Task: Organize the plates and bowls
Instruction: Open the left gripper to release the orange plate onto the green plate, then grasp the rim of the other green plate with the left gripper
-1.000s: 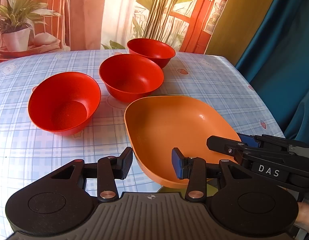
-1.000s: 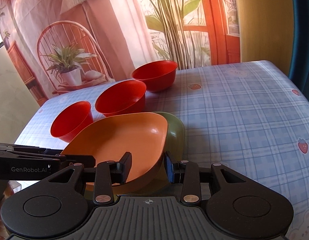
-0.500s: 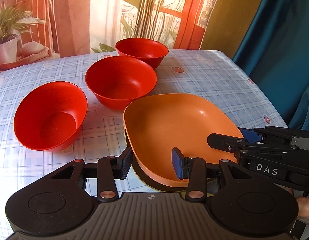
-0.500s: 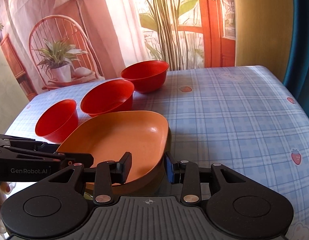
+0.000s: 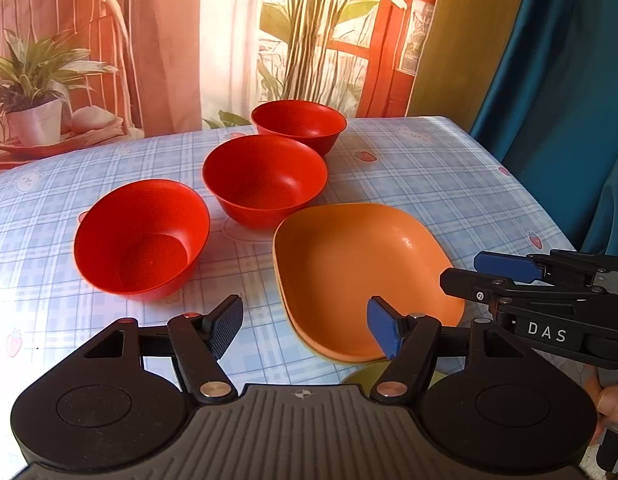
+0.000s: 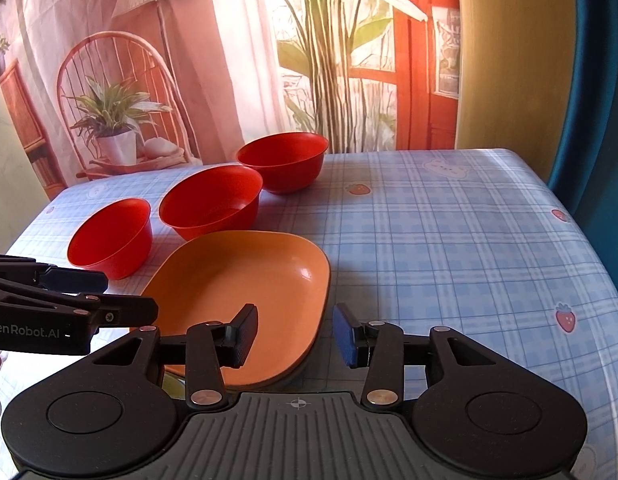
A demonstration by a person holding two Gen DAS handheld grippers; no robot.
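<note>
An orange plate (image 5: 361, 276) (image 6: 249, 284) lies on a green plate, of which only a sliver (image 5: 361, 376) shows at the near edge. Three red bowls stand in a diagonal row: near (image 5: 141, 240) (image 6: 109, 236), middle (image 5: 265, 180) (image 6: 213, 200), far (image 5: 299, 124) (image 6: 283, 160). My left gripper (image 5: 305, 328) is open and empty, its blue pad over the plate's near rim. My right gripper (image 6: 295, 336) is open and empty, straddling the plate's near right rim. Each gripper shows in the other's view, the right gripper's fingers (image 5: 505, 276) and the left gripper's fingers (image 6: 69, 296).
The table (image 6: 449, 240) wears a blue checked cloth with strawberry prints. Its right edge drops beside a teal curtain (image 5: 569, 100). A printed backdrop with a chair and plant (image 6: 113, 128) hangs behind the far edge.
The orange plate has come down onto the green plate and lies flat. Both grippers have opened wider and let go of it, and drawn back a little.
</note>
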